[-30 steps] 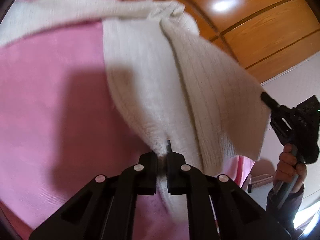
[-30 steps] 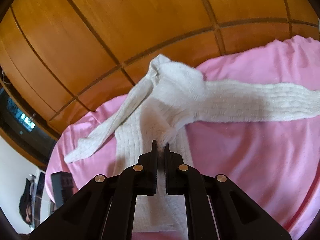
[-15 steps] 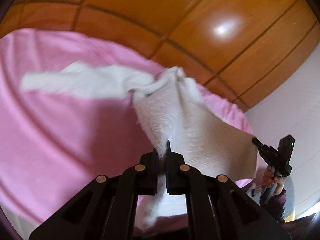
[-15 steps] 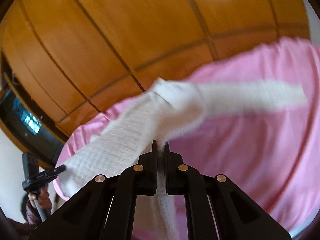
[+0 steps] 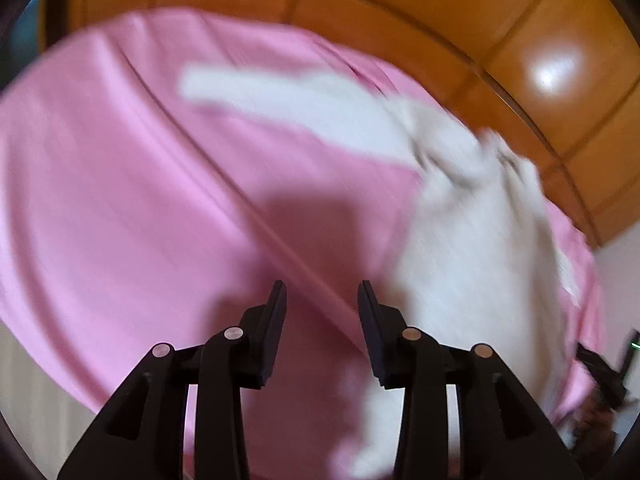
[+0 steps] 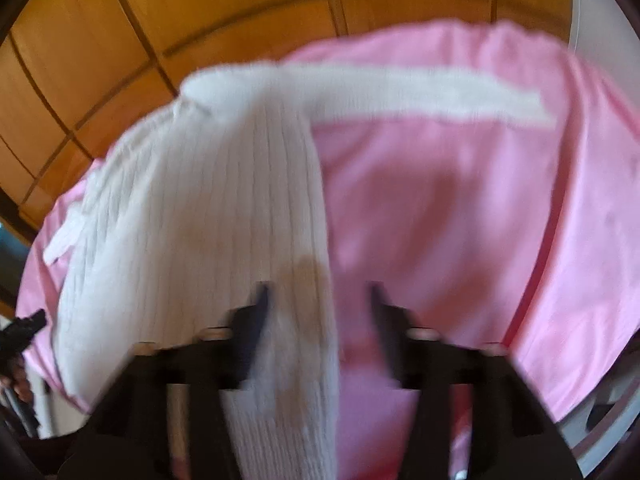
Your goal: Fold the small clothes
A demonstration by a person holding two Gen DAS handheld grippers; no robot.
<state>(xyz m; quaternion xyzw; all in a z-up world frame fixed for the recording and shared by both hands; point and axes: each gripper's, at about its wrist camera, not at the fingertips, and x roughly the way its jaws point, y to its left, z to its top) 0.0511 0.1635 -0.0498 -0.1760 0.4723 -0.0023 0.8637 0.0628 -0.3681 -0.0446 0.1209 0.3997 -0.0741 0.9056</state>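
Note:
A white ribbed knit garment (image 6: 192,216) lies spread on the pink sheet (image 6: 460,220), one long sleeve (image 6: 420,92) stretched out to the right. My right gripper (image 6: 318,300) hovers over the garment's near edge. Its jaws are opening, and the cloth's hem lies loose between them with the pads off it. In the left wrist view the garment (image 5: 472,240) lies to the right and its sleeve (image 5: 280,96) runs up and left. My left gripper (image 5: 322,296) is also opening, with only pink sheet (image 5: 140,200) between its fingers. Both views are blurred.
Orange wooden panels (image 6: 200,20) rise behind the pink surface. The other gripper shows at the far left edge of the right wrist view (image 6: 24,324). At the far right edge of the left wrist view a hand (image 5: 592,420) holds the right gripper. A pale wall (image 5: 620,272) stands at the right.
Both grippers were shut on the garment's hem and have let go. The garment has dropped from hanging onto the sheet. The left gripper has swung left, off the cloth.

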